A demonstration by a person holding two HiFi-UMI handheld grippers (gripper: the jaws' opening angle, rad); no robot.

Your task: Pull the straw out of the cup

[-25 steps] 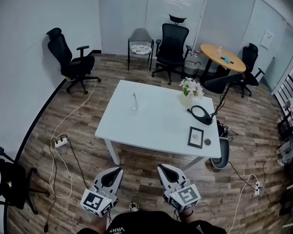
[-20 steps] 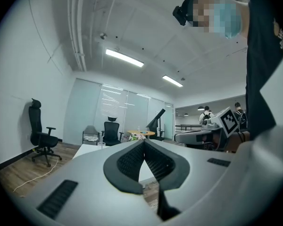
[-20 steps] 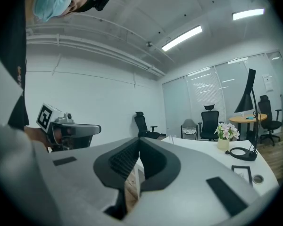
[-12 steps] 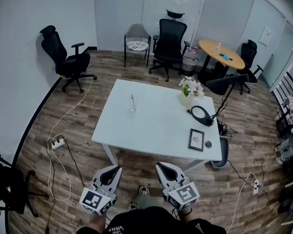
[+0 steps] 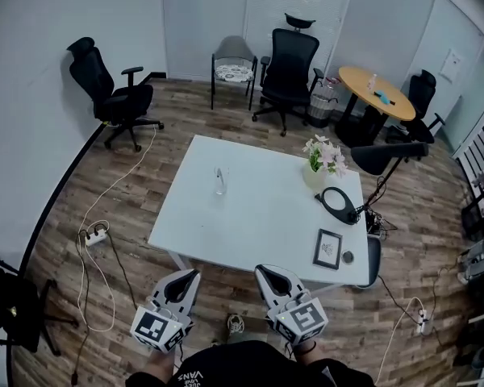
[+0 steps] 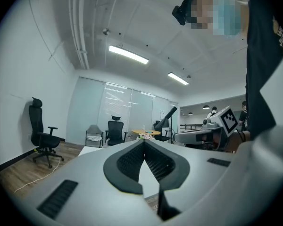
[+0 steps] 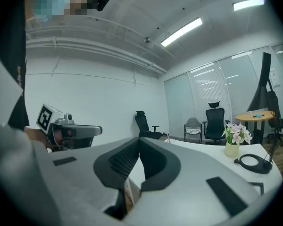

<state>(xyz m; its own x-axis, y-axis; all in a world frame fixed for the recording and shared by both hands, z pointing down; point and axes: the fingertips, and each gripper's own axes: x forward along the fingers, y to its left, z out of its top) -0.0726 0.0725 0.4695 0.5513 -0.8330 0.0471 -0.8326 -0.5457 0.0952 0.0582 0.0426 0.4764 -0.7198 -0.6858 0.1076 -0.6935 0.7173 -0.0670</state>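
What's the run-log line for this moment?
left gripper: shut, empty | right gripper: shut, empty | cup: on table, apart from both | straw: in cup

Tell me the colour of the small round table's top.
Yellowish wood; the round table shows best in head view.

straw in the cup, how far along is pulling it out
Nothing looks done: the straw stands in the cup on the white table. In hand: the left claw and right claw are shut, empty, held short of the table's near edge. Left: reach the cup, grip the straw, pull it out.
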